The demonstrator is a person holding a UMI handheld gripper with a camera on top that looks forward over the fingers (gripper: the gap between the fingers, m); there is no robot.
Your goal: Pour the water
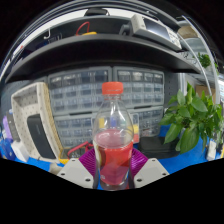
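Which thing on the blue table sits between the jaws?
The red-capped bottle of reddish liquid stands between the jaws. The leafy plant and beige monitor stand farther back, one to each side.

clear plastic bottle, orange-red cap, red liquid filling lower part, upright between gripper fingers | pale fingers close against bottle sides, contact looks firm but not certain | green leafy plant beside it | beige boxy monitor on other side | grey drawer cabinet beyond
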